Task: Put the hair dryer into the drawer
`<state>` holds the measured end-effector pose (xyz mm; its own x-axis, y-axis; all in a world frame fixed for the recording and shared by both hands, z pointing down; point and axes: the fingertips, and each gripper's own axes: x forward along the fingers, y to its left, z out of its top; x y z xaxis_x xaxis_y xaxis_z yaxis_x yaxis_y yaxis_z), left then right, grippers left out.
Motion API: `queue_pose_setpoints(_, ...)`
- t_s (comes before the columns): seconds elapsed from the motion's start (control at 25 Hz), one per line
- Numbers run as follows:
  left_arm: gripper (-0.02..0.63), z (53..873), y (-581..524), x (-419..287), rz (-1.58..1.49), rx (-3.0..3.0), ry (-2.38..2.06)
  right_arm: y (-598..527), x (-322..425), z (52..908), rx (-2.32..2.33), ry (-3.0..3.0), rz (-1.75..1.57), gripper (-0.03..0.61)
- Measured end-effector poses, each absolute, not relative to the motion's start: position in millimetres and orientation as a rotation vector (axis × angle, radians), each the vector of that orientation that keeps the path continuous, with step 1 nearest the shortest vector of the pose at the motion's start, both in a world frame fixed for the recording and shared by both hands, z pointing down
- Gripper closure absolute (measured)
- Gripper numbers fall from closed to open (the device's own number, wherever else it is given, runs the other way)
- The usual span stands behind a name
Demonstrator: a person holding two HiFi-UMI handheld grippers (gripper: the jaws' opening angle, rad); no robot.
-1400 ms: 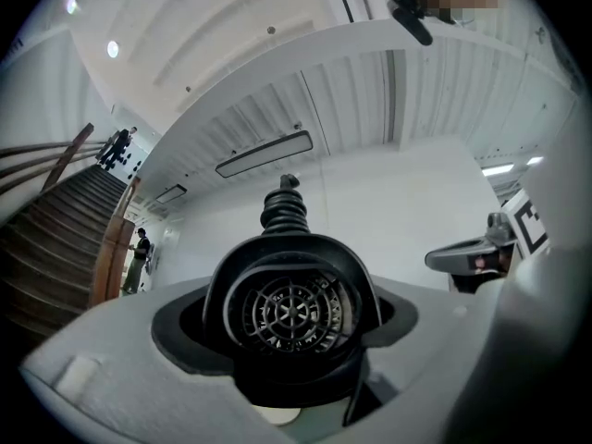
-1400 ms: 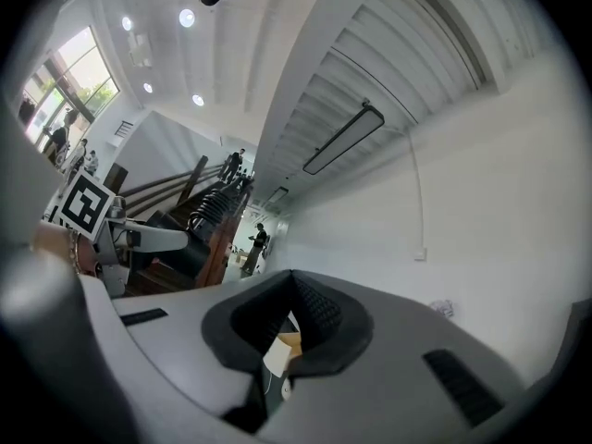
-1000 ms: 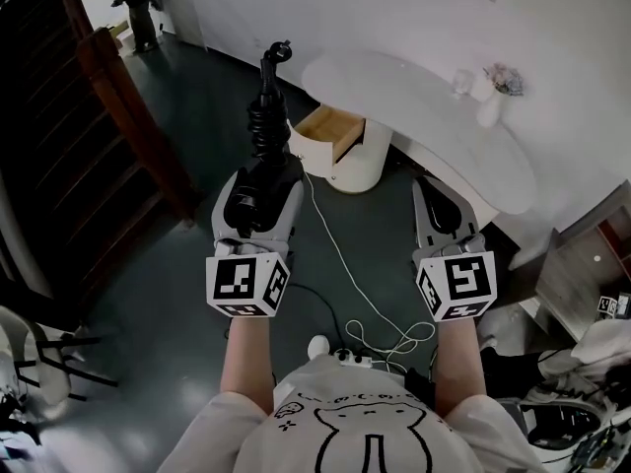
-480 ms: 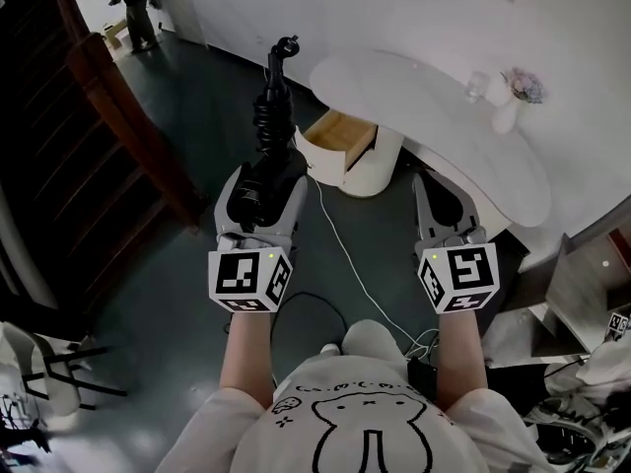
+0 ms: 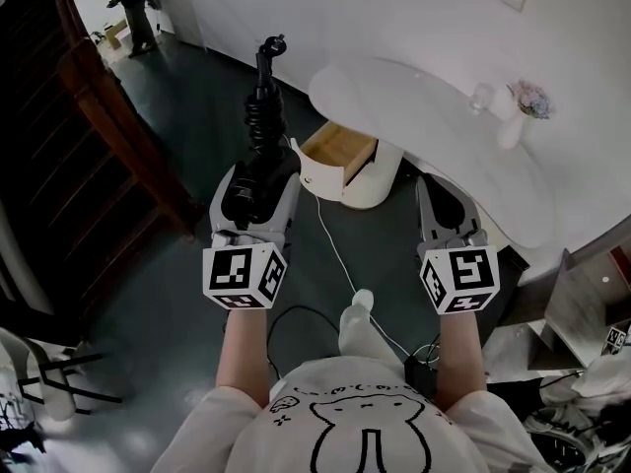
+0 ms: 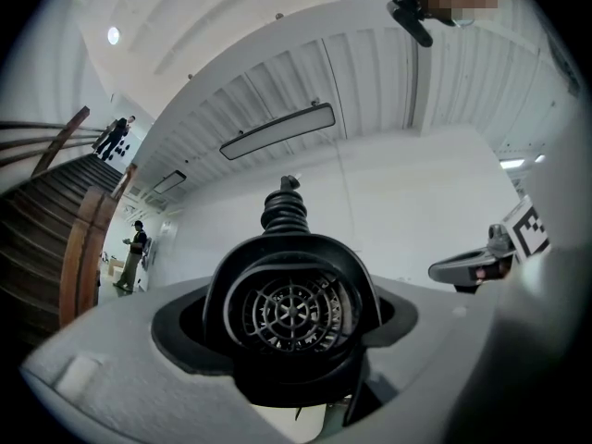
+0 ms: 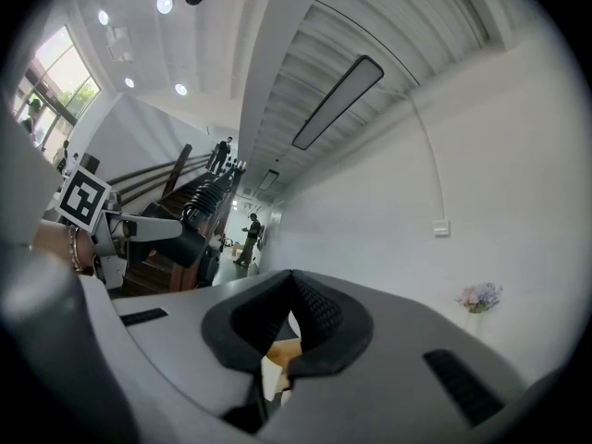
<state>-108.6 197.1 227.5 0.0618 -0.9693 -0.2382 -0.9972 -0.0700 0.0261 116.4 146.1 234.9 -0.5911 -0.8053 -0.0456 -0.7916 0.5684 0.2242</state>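
Observation:
My left gripper (image 5: 256, 193) is shut on the body of a black hair dryer (image 5: 262, 116), whose ribbed handle sticks out ahead of the jaws. In the left gripper view the hair dryer (image 6: 291, 313) shows its round grille between the grey fingers. My right gripper (image 5: 440, 193) is shut and holds nothing; its dark pads (image 7: 314, 313) meet. The open wooden drawer (image 5: 340, 150) juts from a round white cabinet (image 5: 373, 180) under the white table (image 5: 444, 141), ahead and between both grippers. Through the right jaws I glimpse the drawer (image 7: 282, 352).
A white cord (image 5: 333, 252) trails over the dark floor to the cabinet. A vase of flowers (image 5: 514, 126) and a glass (image 5: 480, 97) stand on the table. A wooden stair rail (image 5: 108, 116) runs along the left. A grey shelf unit (image 5: 582, 304) stands at the right.
Both grippers have travelled forward together with the person, so the cabinet and its open drawer sit nearer to them. The left grip on the hair dryer is unchanged.

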Motion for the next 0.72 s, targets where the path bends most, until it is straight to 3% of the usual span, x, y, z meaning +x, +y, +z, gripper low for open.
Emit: queue_pose_setpoints(0.72, 0.258, 232.6, -41.5, -134.4, 0.282, -2.123, 2.155, -113.6, 101.1, 239.7, 1.351, -2.777, -0.268, 0.577)
